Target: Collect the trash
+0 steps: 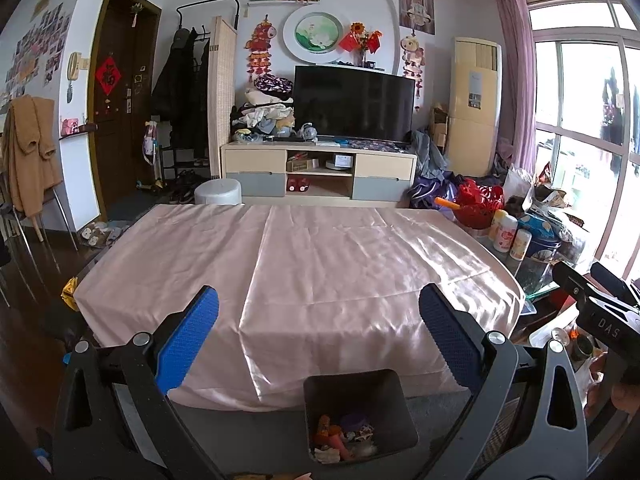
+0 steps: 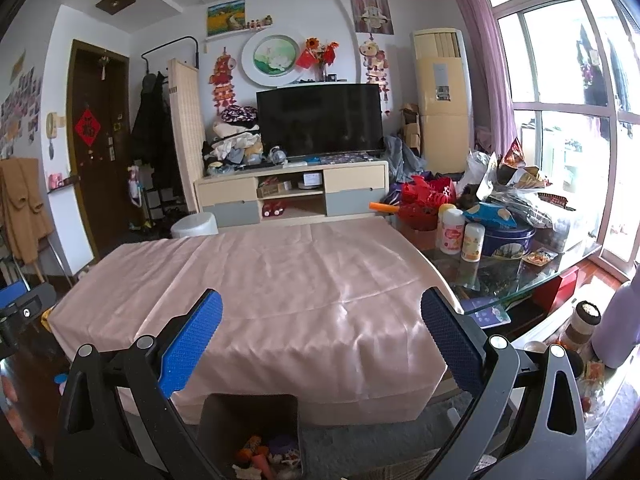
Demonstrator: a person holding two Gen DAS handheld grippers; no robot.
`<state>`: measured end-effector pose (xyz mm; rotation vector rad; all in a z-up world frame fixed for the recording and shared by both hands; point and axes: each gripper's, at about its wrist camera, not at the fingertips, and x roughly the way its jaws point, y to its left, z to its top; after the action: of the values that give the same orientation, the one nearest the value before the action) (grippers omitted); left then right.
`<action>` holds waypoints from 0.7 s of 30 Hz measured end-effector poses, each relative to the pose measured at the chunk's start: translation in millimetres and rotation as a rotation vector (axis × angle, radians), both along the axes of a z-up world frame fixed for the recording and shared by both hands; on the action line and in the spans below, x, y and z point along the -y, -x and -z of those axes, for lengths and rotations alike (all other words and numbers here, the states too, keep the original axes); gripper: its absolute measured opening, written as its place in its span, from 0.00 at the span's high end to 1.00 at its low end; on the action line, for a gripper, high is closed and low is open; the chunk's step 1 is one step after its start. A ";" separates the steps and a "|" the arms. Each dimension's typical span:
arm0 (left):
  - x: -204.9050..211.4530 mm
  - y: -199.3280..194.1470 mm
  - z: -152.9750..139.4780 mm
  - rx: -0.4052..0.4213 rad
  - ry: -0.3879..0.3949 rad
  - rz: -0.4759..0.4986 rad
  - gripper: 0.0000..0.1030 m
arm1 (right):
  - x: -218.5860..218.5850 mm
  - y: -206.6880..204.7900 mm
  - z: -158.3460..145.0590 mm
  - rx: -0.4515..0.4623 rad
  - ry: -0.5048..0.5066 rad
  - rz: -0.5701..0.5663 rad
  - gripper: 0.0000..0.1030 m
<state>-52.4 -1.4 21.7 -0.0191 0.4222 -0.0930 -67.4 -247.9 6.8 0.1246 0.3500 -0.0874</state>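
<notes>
Two grippers hang side by side above the near edge of a cloth-covered counter, and both have their jaws spread wide with nothing between the blue pads. The left gripper (image 1: 319, 344) looks down on a dark square trash bin (image 1: 360, 412) standing on the grey floor just in front of the counter; the bin holds a small heap of trash (image 1: 344, 438), orange, purple and white scraps lying at its bottom. In the right wrist view the right gripper (image 2: 322, 346) sits over the same bin (image 2: 250, 432), which appears lower left between its fingers, with the scraps (image 2: 266, 458) again visible inside. The body of the right gripper shows at the right edge of the left view, marked with letters, and a bit of the left one at the left edge of the right view.

Beyond the bin, the pink satin cloth (image 1: 304, 264) covers the counter (image 2: 256, 280), creased in straight folds and draped over its near side. To the right, an uncovered glass part (image 2: 500, 276) carries two white bottles (image 2: 460, 236), a blue round tin (image 2: 506, 240), a red basket (image 2: 424, 200) and crumpled bags.

Farther back stand a white stool (image 1: 218, 193), a TV cabinet (image 1: 320, 170) with a dark television (image 1: 354, 104) and piled clothes, a tall cream air conditioner (image 1: 474, 100), and a brown door (image 1: 120, 92) on the left.
</notes>
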 end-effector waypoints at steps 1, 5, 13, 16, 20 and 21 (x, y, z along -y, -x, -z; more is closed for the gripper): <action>-0.5 0.6 -0.4 0.000 0.001 0.001 0.08 | -0.5 0.5 -0.4 0.002 0.001 0.000 0.03; -2.2 3.5 -2.0 0.005 0.004 -0.006 0.08 | -2.7 1.5 -1.1 0.003 0.001 0.000 0.03; -1.9 4.3 -3.3 0.003 0.004 -0.011 0.08 | -6.2 0.7 -1.8 -0.001 0.000 -0.009 0.03; -2.6 5.0 -3.7 0.005 0.004 -0.010 0.08 | -6.4 -0.3 -1.9 -0.003 -0.002 -0.010 0.03; -2.5 5.0 -3.9 0.005 0.005 -0.010 0.08 | -6.3 -0.3 -1.9 -0.002 -0.002 -0.010 0.03; -2.4 4.8 -3.8 0.005 0.004 -0.011 0.08 | -6.2 -0.4 -1.9 -0.002 -0.002 -0.011 0.03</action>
<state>-57.3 1.0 25.5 -0.0250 0.4169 -0.0833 -67.0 -241.7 8.6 0.1249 0.3528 -0.0767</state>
